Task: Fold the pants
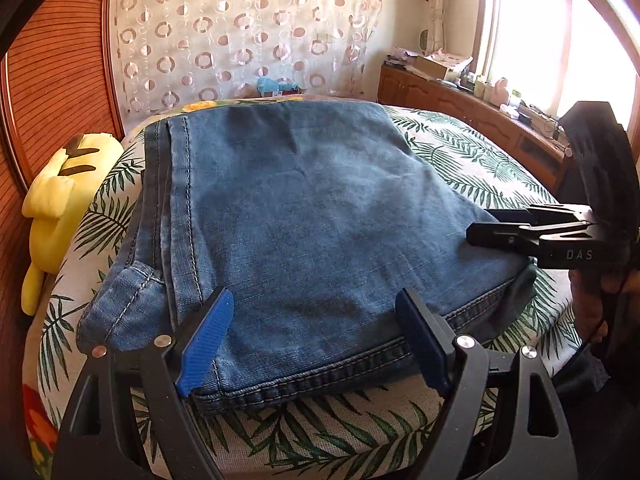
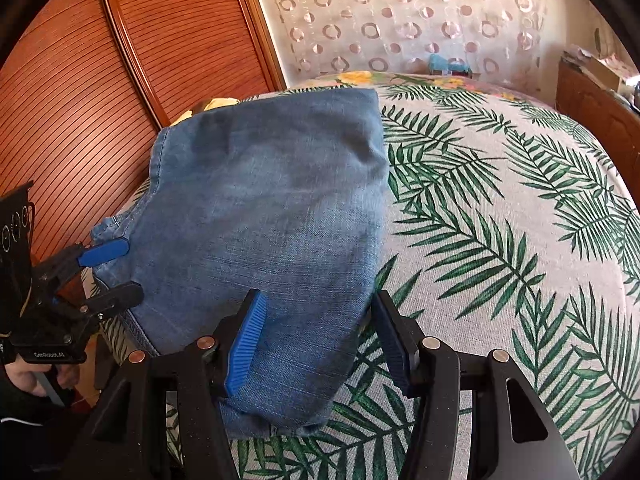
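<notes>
Blue jeans [image 1: 304, 208] lie folded into a compact stack on the palm-leaf bed sheet [image 2: 500, 220]. My left gripper [image 1: 314, 294] stands open over the stack's near hem, one blue pad on either side of a wide stretch of denim. In the right wrist view the left gripper [image 2: 120, 272] sits at the jeans' [image 2: 272, 208] left edge. My right gripper [image 2: 318, 296] is open too; the stack's near right corner lies flat between its fingers, and the right finger is just off the cloth's edge. From the left wrist view, the right gripper [image 1: 478, 224] rests at the stack's right side.
A yellow plush toy [image 1: 60, 200] lies left of the jeans against the ribbed wooden panel [image 1: 60, 80]. A wooden cabinet [image 1: 460, 96] with clutter runs under the window at the right. A patterned curtain [image 1: 248, 28] hangs behind the bed.
</notes>
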A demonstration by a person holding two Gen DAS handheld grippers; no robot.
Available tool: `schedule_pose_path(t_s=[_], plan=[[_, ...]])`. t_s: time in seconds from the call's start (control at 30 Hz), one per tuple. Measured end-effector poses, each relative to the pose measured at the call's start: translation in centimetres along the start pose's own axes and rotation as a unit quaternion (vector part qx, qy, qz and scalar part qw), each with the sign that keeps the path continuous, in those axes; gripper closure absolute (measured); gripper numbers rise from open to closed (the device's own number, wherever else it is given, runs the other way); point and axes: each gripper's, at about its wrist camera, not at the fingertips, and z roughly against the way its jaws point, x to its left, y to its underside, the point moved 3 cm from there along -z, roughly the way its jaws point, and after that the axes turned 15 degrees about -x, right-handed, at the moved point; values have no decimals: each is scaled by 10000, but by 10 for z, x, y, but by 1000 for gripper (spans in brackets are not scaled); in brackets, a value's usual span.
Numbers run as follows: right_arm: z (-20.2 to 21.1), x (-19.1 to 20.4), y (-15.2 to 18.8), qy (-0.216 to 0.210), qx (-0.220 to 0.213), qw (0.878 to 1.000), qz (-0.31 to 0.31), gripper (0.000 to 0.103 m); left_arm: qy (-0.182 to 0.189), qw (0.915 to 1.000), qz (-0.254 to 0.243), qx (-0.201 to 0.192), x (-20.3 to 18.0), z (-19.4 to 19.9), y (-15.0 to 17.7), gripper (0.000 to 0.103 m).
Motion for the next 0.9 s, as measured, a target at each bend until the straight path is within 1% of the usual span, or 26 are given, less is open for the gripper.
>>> schedule_pose_path(t_s=[0.1, 0.13, 0.17, 0.23, 0.27, 0.33, 0.37, 0.4, 0.43, 0.53, 0.6, 0.77, 0.9], plan=[[-3, 2, -1, -64, 14, 10000, 10, 46, 8, 10000, 10, -5, 0, 0, 0, 19], [-5, 3, 0, -154, 22, 9999, -19, 47, 7, 10000, 5, -5, 0, 0, 0, 19], [-6, 3, 0, -215, 35, 9998, -32, 50, 3, 10000, -8, -2, 0, 0, 1, 19], [-9, 5, 0, -310, 64, 9995, -43, 62, 4, 10000, -20, -5, 0, 0, 1, 19], [-9, 7, -2, -326, 54, 9994, -29, 65, 2, 10000, -25, -9, 0, 1, 2, 19], [-10, 9, -3, -328, 4, 9995, 35, 80, 11, 10000, -27, -14, -1, 1, 2, 19], [-9, 8, -4, -306, -30, 9995, 50, 83, 22, 10000, -29, -16, -1, 1, 3, 19], [-6, 10, -6, -303, -85, 9995, 36, 89, 32, 10000, -28, -16, 0, 1, 3, 19], [-3, 9, -10, -357, -162, 9992, 3, 93, 48, 10000, -22, -15, 0, 2, 2, 19], [9, 13, -22, -590, -412, 9974, -67, 96, 67, 10000, 21, -7, 3, 7, 0, 19], [16, 20, -32, -702, -556, 9960, 7, 96, -16, 10000, 64, -65, 10, 13, -4, 19], [25, 54, -56, -1019, -788, 9907, 430, 97, -365, 9981, 303, -403, 43, 43, -20, 19], [10, 83, -75, -1233, -842, 9857, 778, 98, -759, 9940, 418, -673, 74, 70, -32, 19]])
